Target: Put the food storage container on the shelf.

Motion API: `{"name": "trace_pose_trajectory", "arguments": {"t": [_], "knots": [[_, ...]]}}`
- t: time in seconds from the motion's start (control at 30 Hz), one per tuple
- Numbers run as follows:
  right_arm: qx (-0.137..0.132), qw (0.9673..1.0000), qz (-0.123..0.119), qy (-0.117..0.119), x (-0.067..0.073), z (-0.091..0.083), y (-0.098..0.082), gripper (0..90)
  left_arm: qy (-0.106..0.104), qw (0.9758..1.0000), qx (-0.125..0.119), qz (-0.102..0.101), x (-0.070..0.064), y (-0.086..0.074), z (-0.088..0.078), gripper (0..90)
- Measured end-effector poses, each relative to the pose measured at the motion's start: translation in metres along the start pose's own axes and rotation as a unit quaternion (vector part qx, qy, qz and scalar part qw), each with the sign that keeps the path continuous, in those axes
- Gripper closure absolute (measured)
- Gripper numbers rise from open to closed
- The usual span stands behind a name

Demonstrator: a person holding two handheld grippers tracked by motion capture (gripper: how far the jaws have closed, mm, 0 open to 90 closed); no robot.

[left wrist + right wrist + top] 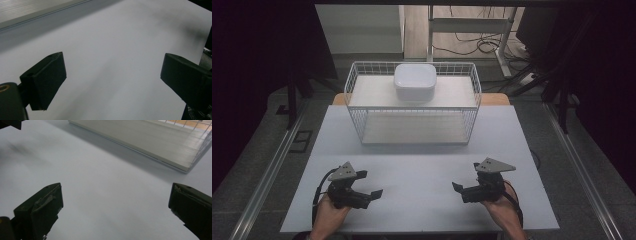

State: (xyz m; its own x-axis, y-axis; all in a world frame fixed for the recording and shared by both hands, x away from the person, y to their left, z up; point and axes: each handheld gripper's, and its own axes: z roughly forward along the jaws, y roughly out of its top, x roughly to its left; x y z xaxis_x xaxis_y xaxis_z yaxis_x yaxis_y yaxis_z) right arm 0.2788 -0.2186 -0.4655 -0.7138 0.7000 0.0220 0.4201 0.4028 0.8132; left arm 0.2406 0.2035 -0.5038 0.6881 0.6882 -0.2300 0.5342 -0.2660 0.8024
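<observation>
A white lidded box (414, 82) sits on the upper shelf of a white wire rack (472, 95) at the far middle of the table. My left gripper (371, 183) rests low at the front left, held by a hand, jaws wide apart with nothing between them. My right gripper (465, 176) mirrors it at the front right, also open and empty. In the left gripper view the left gripper (112, 67) frames bare white tabletop. In the right gripper view the right gripper (115, 197) points toward the rack's lower board (150, 142).
The white table (422, 165) spreads between the grippers and the rack. Metal rails (267, 170) run along both sides of the table. Beyond the rack stand a desk frame (472, 25) and loose cables (482, 45) on the floor.
</observation>
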Motion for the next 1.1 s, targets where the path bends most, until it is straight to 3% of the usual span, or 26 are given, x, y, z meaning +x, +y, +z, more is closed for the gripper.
{"name": "trace_pose_trajectory", "arguments": {"t": [0.67, 1.1], "knots": [[0.006, 0.9993, 0.015, -0.035, -0.012, -0.029, -0.028, 0.0, 0.032, 0.9992, 0.0, -0.021, 0.01, -0.029, -0.026, 5.8], [0.02, 0.9978, 0.027, -0.057, -0.019, -0.042, -0.051, 0.0, 0.06, 0.9979, 0.011, -0.021, 0.013, -0.044, -0.036, 5.6]]}}
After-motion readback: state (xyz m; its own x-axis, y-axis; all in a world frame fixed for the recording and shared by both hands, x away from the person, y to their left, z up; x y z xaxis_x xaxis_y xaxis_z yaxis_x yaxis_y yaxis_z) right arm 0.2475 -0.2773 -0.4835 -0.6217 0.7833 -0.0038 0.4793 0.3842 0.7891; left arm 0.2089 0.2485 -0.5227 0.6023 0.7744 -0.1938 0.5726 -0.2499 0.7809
